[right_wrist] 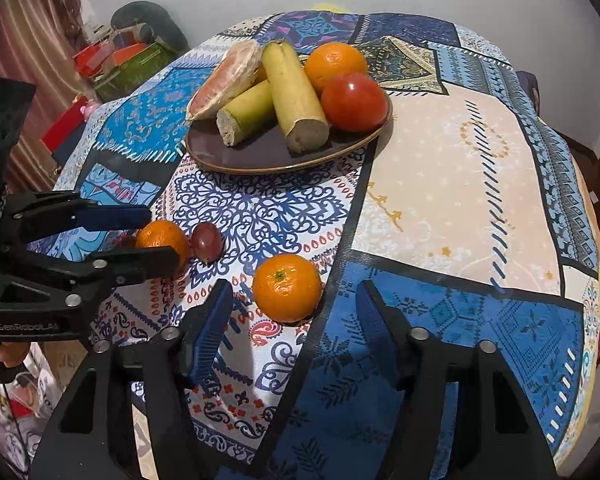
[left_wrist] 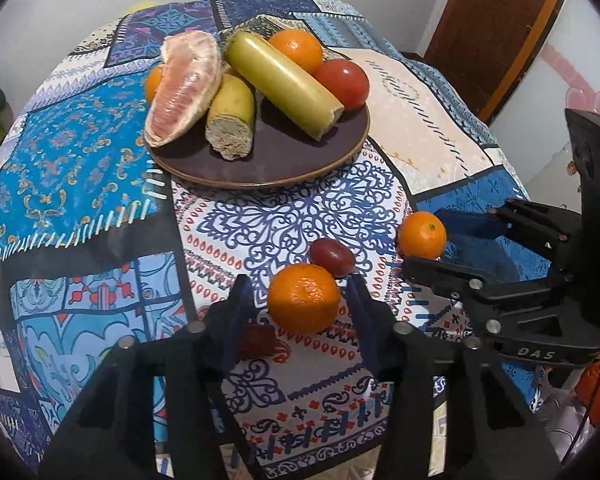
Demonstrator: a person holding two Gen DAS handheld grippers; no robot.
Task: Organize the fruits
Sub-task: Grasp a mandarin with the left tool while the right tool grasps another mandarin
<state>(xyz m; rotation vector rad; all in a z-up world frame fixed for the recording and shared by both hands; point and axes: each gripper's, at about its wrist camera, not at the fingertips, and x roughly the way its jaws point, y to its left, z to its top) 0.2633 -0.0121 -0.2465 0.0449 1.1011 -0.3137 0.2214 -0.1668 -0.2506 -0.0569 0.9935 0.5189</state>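
Note:
A brown plate [left_wrist: 284,160] [right_wrist: 260,156] at the back holds a peeled grapefruit piece [left_wrist: 184,92], two banana pieces [left_wrist: 284,84], oranges and a red tomato [left_wrist: 342,82]. On the cloth lie two mandarins and a red grape [left_wrist: 332,256] [right_wrist: 207,241]. My left gripper [left_wrist: 300,300] is open, its fingers around one mandarin [left_wrist: 304,298] [right_wrist: 160,236]. My right gripper [right_wrist: 296,316] is open, its fingers either side of the other mandarin [right_wrist: 287,288] [left_wrist: 422,234]. A small dark red fruit [left_wrist: 256,340] lies by my left finger.
The round table wears a patterned blue patchwork cloth [left_wrist: 80,152] [right_wrist: 460,160]. A wooden door [left_wrist: 496,32] stands back right. Boxes and clutter [right_wrist: 120,60] sit on the floor to the left, beyond the table edge.

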